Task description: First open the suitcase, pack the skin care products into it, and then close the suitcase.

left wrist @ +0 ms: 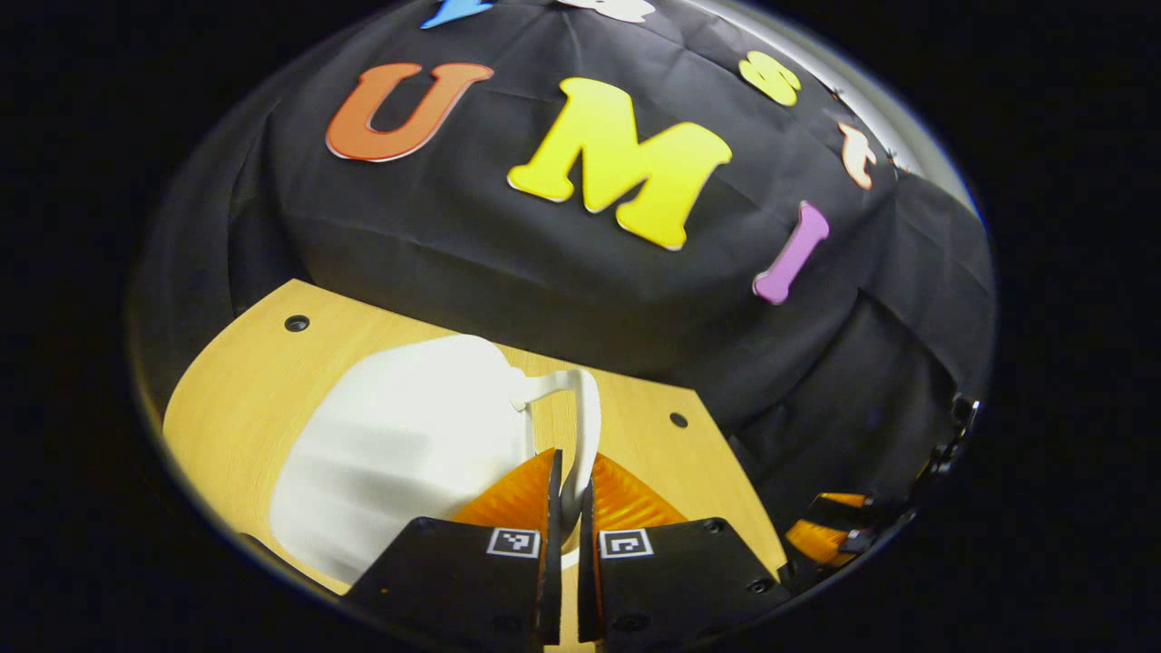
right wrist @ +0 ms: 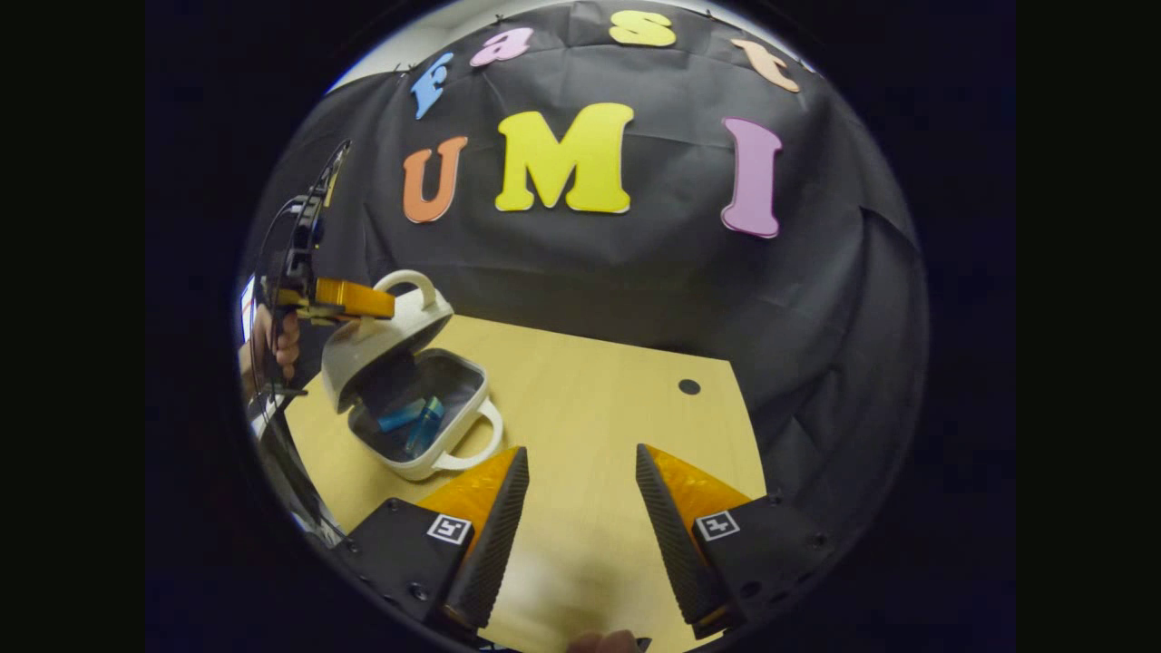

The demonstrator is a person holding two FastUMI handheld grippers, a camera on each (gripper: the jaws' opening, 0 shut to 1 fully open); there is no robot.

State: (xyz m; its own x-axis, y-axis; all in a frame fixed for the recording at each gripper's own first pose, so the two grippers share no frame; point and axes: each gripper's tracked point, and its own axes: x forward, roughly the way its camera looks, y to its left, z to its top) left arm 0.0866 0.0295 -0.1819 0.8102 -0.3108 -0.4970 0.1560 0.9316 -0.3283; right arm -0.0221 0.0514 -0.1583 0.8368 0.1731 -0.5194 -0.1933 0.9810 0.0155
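Observation:
The small white suitcase (right wrist: 408, 399) sits at the left of the wooden table (right wrist: 590, 390), its lid (right wrist: 381, 331) tilted partway over the base. Blue skin care products (right wrist: 413, 422) lie inside the dark interior. In the left gripper view the white lid (left wrist: 408, 444) is close ahead, and my left gripper (left wrist: 570, 476) is shut on the lid's white handle (left wrist: 590, 408). The right gripper view shows that left gripper (right wrist: 363, 299) at the lid's handle, with a hand (right wrist: 272, 340) behind it. My right gripper (right wrist: 580, 494) hangs open over bare table, right of the suitcase, holding nothing.
The table (left wrist: 245, 381) has small round holes (right wrist: 689, 386) near its far edge. The black cloth wall stands close behind it. The base's own handle (right wrist: 476, 444) points toward my right gripper, which also appears at the edge (left wrist: 834, 531) of the left gripper view.

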